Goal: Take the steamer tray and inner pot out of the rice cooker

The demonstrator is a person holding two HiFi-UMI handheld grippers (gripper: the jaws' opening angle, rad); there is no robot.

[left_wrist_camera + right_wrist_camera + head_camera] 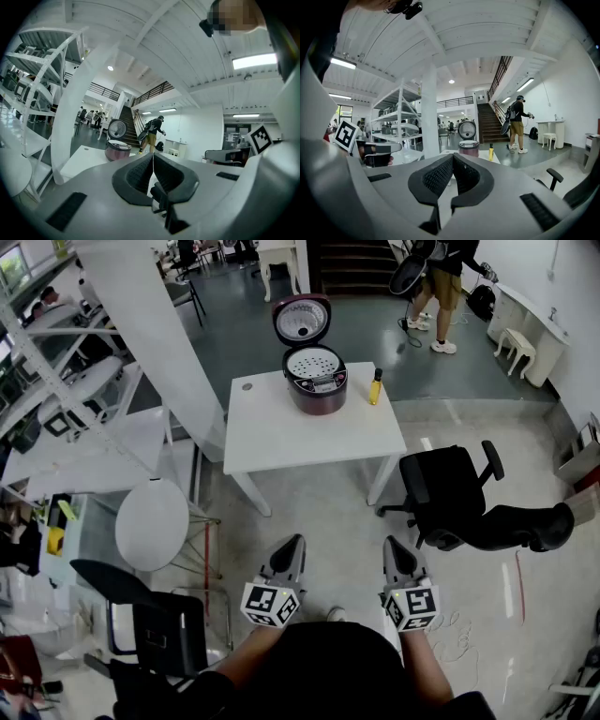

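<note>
Open rice cooker [317, 396], steamer tray [314, 363] on top (beneath it hidden)

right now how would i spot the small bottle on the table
Find the white table mid-floor. At its far edge stands a dark red rice cooker with its lid up; the bottle stands just right of it, apart. It is the only slim yellow thing on that table.

Right gripper [453, 156] closed, empty; beyond, rice cooker [468, 148] with raised lid [467, 129] beside yellow bottle [491, 152] on table [496, 158]
</note>
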